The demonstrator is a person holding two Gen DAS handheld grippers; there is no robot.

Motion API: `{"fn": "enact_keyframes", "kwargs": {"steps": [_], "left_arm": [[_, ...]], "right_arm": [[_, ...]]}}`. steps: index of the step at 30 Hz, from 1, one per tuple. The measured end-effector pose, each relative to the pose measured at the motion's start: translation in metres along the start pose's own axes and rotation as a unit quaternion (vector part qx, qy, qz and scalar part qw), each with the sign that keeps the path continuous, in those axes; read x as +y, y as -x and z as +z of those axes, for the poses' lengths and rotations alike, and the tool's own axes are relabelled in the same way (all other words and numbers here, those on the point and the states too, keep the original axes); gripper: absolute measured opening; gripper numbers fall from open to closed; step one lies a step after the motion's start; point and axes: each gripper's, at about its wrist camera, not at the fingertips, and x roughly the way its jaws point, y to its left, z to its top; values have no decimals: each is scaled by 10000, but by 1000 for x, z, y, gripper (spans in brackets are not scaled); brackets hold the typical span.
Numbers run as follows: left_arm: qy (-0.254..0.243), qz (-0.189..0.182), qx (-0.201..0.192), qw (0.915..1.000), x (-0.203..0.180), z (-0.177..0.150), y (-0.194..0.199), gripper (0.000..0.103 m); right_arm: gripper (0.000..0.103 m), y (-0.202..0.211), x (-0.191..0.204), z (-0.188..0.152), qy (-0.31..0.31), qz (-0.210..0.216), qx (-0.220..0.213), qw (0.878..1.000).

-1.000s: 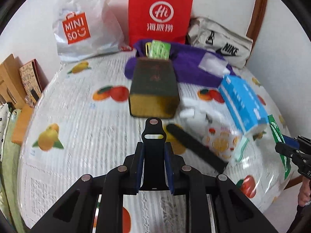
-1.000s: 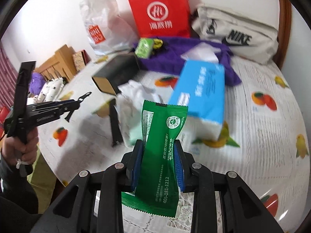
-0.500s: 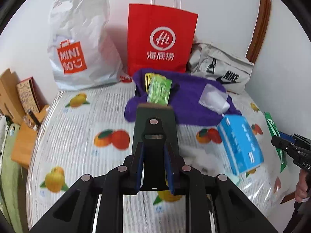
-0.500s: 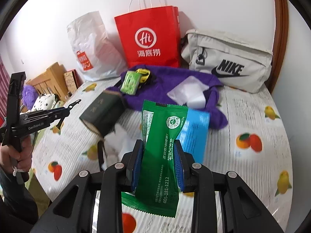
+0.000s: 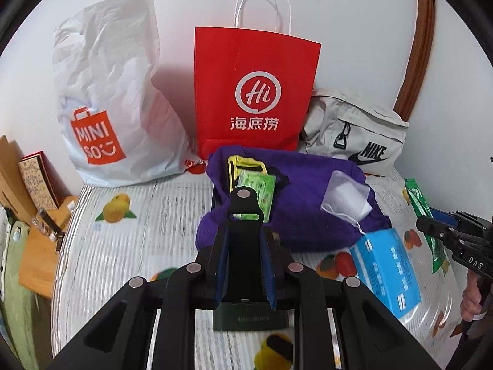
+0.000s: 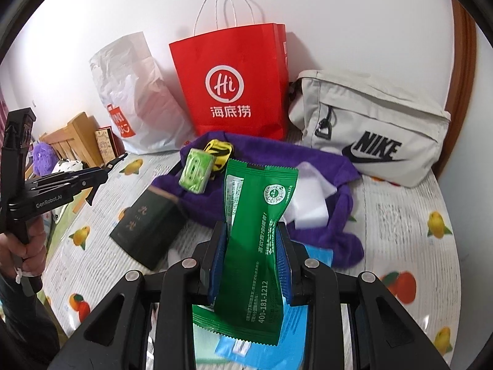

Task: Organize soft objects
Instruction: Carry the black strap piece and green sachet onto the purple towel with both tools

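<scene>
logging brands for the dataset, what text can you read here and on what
"MINISO": white plastic bag
"Hi" and "海底捞": red paper bag
"NIKE": grey pouch bag
"400-181-1212": green sachet held in the right gripper; its other print is too small
"GenRobot.AI": left gripper
"DAS": right gripper body, cut off
Dark box, blue tissue pack: unreadable

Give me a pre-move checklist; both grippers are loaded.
1. Right gripper holding the green packet: ok, jaws clamp its middle.
2. Left gripper holding the black strip: ok, jaws shut on it.
3. Red paper bag upright: ok, it stands against the wall.
4. Bag mouth open: cannot tell, the inside is not visible.
5. Approach to the bag free: not ok, the purple cloth with items on it lies in front.
6. Grippers apart: ok.
</scene>
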Motion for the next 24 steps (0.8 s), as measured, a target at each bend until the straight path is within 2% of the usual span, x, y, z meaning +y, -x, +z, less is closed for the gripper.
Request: {"fn": "enact_keyframes", "kwargs": {"steps": [10, 24], "left_arm": [[-49, -170, 107, 9998, -1, 24, -34, 20], [-352, -547, 366, 9972, -35, 50, -95, 20]], "right_arm": [[31, -33, -13, 23, -117, -32, -10, 9999], [31, -89, -45, 43, -281, -111, 219, 9993]]}}
